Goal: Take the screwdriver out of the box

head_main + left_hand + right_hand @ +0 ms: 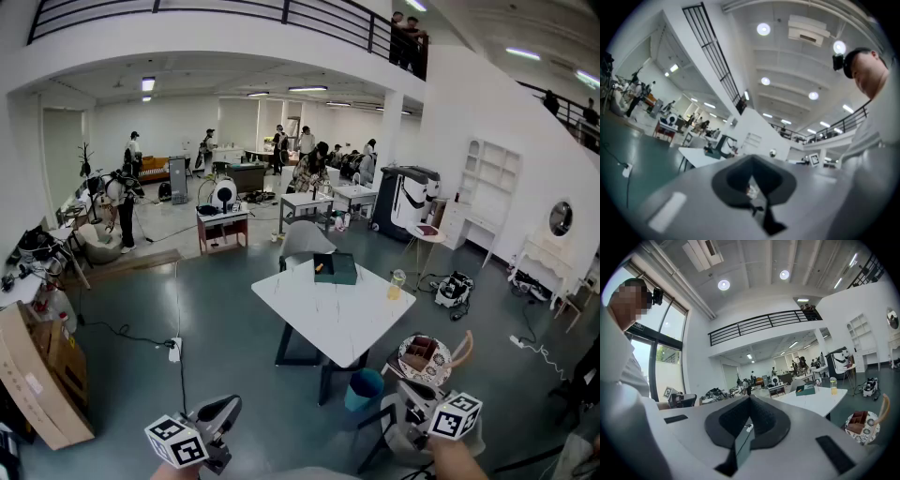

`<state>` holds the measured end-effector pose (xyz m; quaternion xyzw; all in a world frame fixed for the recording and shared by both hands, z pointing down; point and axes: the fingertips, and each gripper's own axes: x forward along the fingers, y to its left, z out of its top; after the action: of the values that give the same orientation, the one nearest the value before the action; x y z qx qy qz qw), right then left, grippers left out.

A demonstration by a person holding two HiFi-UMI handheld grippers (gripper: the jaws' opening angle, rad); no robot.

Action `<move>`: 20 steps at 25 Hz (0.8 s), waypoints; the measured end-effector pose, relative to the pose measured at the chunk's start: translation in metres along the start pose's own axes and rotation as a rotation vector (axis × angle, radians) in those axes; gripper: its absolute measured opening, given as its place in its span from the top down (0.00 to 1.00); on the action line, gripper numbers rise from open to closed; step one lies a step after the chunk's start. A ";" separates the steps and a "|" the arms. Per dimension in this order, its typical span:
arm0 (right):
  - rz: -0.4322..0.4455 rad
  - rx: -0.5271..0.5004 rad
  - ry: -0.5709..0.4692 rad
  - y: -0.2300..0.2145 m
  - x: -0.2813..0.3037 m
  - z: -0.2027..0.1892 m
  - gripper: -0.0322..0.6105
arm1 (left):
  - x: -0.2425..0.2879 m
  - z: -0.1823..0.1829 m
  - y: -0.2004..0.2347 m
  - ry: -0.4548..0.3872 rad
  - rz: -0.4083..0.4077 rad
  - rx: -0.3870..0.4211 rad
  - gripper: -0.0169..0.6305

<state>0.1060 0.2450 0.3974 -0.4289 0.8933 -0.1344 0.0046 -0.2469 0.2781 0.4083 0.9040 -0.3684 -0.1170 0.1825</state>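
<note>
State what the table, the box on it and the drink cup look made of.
Table: white, smooth matte top, likely laminate; dark legs, maybe metal. Box: dark green, dull, plastic or card, unclear. Cup: see-through, likely clear plastic or glass.

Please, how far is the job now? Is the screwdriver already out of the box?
Done: nothing yet. The box sits on the white table, with an orange item, likely the screwdriver, inside it. In hand: nothing; the left gripper and right gripper are far from the table, jaws together and empty. Left: approach the table, open the jaws, grip the screwdriver, lift it out.
</note>
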 end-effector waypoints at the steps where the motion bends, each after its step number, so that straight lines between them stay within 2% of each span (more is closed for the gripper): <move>1: 0.002 -0.004 -0.004 -0.003 0.000 0.003 0.94 | 0.004 0.001 -0.002 -0.001 -0.002 0.008 0.97; 9: 0.029 -0.047 -0.019 -0.018 0.005 0.028 0.94 | 0.029 0.005 -0.010 -0.012 -0.010 0.038 0.97; 20: 0.028 -0.058 -0.036 -0.037 0.005 0.040 0.94 | 0.057 0.002 -0.016 0.008 -0.023 0.052 0.97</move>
<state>0.1360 0.2093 0.3686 -0.4186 0.9025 -0.1006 0.0102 -0.1979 0.2472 0.3953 0.9131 -0.3602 -0.1057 0.1591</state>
